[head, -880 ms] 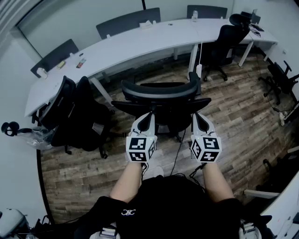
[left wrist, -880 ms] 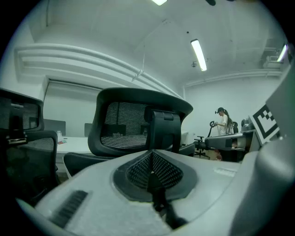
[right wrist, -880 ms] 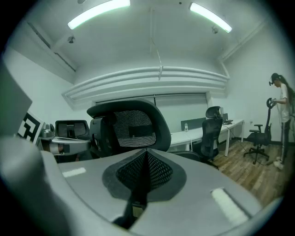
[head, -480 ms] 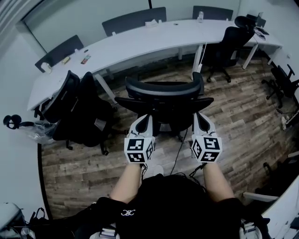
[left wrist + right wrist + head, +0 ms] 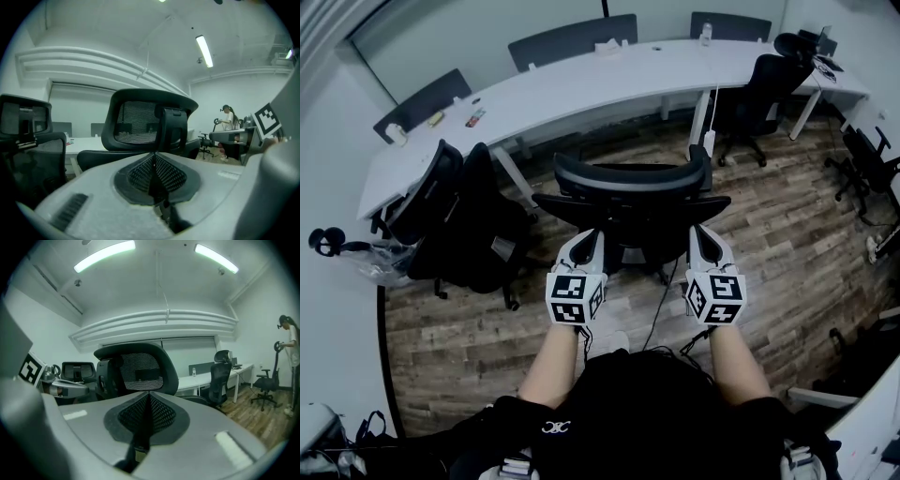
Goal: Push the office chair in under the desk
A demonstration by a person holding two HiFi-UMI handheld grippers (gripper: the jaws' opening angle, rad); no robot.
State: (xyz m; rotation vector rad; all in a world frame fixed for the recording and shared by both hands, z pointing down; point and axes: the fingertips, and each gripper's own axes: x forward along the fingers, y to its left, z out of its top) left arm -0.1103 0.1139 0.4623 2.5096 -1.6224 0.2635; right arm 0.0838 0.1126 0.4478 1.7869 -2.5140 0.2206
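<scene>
Items (image 5: 474,117) on desk (image 5: 581,84) (tiny) unidentifiable

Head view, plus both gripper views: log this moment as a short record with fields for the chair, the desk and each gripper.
office chair: on the wood floor, short of the desk, back toward the person
desk: long, white, curved, beyond the chair
left gripper: jaws shut, nothing between them, tip at the chair's back
right gripper: jaws shut, nothing between them, tip at the chair's back
contact with chair: cannot tell
task state: chair not yet under the desk
neighbours: two black chairs at the left
</scene>
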